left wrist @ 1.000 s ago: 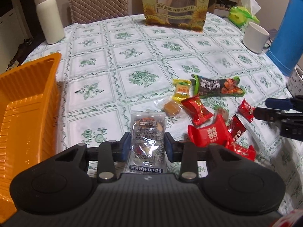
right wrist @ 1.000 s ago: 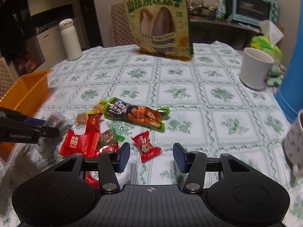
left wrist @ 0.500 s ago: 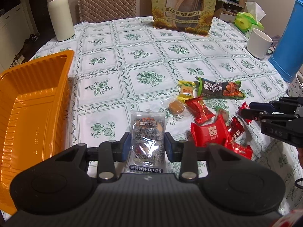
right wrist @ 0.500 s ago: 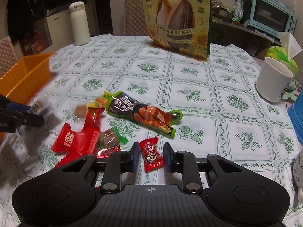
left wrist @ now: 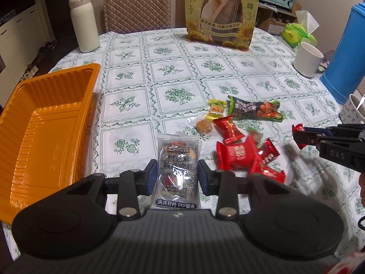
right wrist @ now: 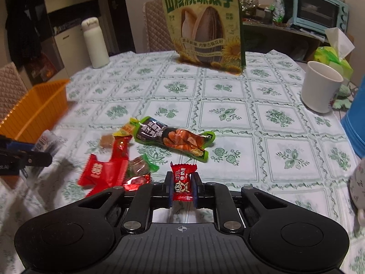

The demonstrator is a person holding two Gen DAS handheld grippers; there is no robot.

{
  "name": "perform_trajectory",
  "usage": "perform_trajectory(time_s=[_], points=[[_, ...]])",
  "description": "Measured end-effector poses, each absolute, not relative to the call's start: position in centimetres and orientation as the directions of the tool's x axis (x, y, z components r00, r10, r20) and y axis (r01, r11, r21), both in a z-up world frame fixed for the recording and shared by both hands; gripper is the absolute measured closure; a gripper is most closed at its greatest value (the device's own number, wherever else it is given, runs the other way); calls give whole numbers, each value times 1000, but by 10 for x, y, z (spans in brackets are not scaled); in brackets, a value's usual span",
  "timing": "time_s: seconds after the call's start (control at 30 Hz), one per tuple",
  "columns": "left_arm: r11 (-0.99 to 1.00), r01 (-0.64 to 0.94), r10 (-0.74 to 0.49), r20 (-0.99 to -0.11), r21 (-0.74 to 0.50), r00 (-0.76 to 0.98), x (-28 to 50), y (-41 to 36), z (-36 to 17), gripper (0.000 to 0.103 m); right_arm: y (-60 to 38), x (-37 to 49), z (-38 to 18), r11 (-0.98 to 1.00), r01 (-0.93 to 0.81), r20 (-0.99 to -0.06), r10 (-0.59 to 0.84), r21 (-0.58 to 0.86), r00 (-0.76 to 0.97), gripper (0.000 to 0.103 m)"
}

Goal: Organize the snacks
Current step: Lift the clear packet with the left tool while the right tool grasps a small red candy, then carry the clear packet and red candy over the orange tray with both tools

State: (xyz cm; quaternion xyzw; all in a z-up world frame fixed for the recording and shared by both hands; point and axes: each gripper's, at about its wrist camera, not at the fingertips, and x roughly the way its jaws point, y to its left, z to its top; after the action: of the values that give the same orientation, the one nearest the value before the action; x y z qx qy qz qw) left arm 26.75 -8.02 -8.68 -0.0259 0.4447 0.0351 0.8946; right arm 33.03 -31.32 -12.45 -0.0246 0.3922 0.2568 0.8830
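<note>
Pinching a clear packet of dark sesame snack [left wrist: 177, 171] between its blue pads, the left gripper [left wrist: 178, 178] hung above the tablecloth [left wrist: 178, 73], just right of the orange tray [left wrist: 45, 132]. The right gripper [right wrist: 182, 188] was clamped on a small red candy [right wrist: 182, 181], lifted off the cloth. Beyond both lay the loose pile: red wrapped sweets [left wrist: 237, 155], a caramel [left wrist: 204, 125], a yellow candy [left wrist: 216, 109], and a green sausage pack [right wrist: 175, 138]. A sunflower seed bag [right wrist: 203, 25] stood upright at the far edge.
</note>
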Motion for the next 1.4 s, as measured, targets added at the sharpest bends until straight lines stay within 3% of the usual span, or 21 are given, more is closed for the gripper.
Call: perform_trajectory(time_s=[0.7, 1.07, 1.4], points=[[976, -219, 137, -737, -16, 661, 155, -97, -36, 69, -320, 225, -62, 787, -566, -658, 565, 248, 497, 87], [955, -296, 191, -719, -20, 668, 100, -43, -16, 69, -271, 180, -39, 699, -640, -625, 663, 320, 411, 87], [954, -298, 198, -707, -20, 679, 98, 40, -3, 69, -181, 172, -25, 651, -673, -598, 709, 351, 374, 87]])
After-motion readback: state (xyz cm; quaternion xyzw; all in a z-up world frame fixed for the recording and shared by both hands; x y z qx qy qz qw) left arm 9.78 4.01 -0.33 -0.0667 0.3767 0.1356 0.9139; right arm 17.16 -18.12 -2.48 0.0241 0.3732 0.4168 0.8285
